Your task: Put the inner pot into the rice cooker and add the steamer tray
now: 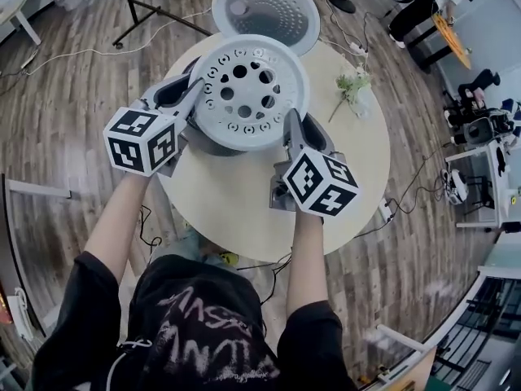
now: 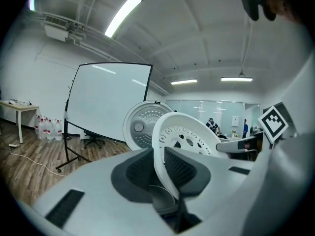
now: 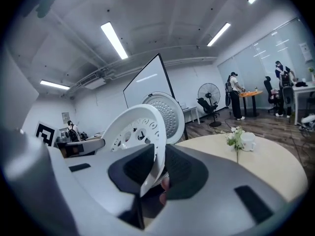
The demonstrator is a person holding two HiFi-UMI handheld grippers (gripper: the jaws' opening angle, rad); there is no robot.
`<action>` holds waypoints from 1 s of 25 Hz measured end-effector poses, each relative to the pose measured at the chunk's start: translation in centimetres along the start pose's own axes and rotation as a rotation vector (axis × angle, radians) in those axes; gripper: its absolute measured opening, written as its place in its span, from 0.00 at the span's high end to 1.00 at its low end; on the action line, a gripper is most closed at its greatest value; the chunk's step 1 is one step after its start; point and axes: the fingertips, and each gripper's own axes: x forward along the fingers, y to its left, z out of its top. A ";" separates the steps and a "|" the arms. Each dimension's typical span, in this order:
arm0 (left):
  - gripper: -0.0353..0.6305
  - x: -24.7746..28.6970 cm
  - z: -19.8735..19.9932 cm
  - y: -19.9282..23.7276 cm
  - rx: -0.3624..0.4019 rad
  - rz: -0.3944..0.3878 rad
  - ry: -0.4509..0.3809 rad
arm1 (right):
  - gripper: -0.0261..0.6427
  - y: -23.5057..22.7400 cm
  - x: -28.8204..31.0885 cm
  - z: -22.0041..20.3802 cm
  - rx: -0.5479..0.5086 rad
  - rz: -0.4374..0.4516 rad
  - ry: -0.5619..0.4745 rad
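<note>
A white round steamer tray (image 1: 248,88) with several holes hangs over the grey rice cooker (image 1: 210,145), hiding most of it. The cooker's perforated lid (image 1: 264,6) stands open behind. My left gripper (image 1: 195,90) is shut on the tray's left rim and my right gripper (image 1: 291,127) on its right rim. In the left gripper view the tray (image 2: 184,136) stands edge-on between the dark pads of the left gripper (image 2: 160,167). The right gripper view shows the tray's rim (image 3: 135,129) pinched in the right gripper (image 3: 157,168). The inner pot is hidden.
The cooker sits on a round beige table (image 1: 244,202). A small flower sprig with a white cup (image 1: 354,84) lies at the table's right side. A whiteboard stand (image 1: 146,6) and cables are on the wooden floor beyond.
</note>
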 end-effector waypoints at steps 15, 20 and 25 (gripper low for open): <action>0.82 3.6 -2.7 7.3 -0.068 0.004 0.069 | 0.84 1.2 8.7 -2.5 -0.053 -0.028 0.157; 0.82 4.3 -4.9 7.2 -0.086 -0.007 0.109 | 0.84 0.1 8.9 -3.9 -0.058 -0.056 0.202; 0.82 4.4 -6.9 7.9 -0.095 -0.010 0.141 | 0.83 0.0 9.4 -5.9 -0.066 -0.071 0.243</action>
